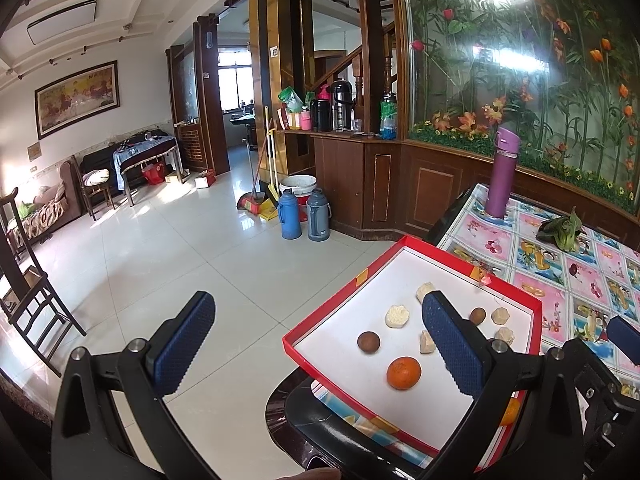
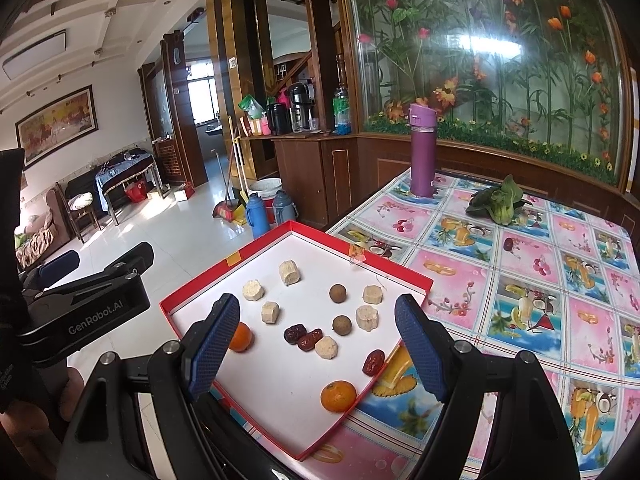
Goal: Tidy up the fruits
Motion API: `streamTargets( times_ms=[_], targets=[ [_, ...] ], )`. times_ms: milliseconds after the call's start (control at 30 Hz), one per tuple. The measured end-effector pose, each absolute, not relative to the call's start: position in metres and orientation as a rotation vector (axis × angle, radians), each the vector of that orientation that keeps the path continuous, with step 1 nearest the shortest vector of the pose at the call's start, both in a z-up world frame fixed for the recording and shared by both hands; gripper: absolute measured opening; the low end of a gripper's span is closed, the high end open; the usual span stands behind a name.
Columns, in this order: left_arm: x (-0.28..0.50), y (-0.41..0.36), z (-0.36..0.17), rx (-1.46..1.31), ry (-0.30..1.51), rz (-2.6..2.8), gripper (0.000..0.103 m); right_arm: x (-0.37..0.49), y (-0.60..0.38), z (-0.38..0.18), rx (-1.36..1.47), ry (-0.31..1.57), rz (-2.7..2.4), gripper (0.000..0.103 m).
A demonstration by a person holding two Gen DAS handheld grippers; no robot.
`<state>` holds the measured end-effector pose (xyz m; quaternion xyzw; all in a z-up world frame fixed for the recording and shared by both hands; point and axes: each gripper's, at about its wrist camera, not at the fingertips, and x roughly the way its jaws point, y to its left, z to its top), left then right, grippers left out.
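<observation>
A red tray [image 2: 362,254] with a white floor lies on the table's near left corner. In it are two oranges [image 2: 338,396] [image 2: 240,337], three red dates [image 2: 297,333], two brown longans [image 2: 342,325] and several pale chunks [image 2: 366,317]. My right gripper [image 2: 316,350] hovers open over the tray's near half, holding nothing. My left gripper [image 1: 320,344] is open too, holding nothing, at the tray's left edge; one finger is over the floor, the other over the tray [image 1: 320,308]. An orange [image 1: 404,373] and a longan [image 1: 368,343] lie between its fingers.
A purple bottle [image 2: 424,152] and a bok choy [image 2: 500,202] stand farther back on the fruit-patterned tablecloth [image 2: 520,300]. Left of the table is open tiled floor, with two flasks [image 1: 304,214] and a dark wooden chair [image 1: 32,300].
</observation>
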<state>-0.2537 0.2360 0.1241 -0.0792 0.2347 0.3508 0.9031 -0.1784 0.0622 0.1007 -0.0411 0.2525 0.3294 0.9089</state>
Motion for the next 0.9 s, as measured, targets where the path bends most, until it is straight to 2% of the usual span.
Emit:
streamTargets(
  times_ms=[900],
  targets=[
    [-0.278,0.231,0.144,-0.138,0.422,0.722,0.103,-0.199,0.057,0.117,-0.085,0.448,0.688,0.080]
  ],
)
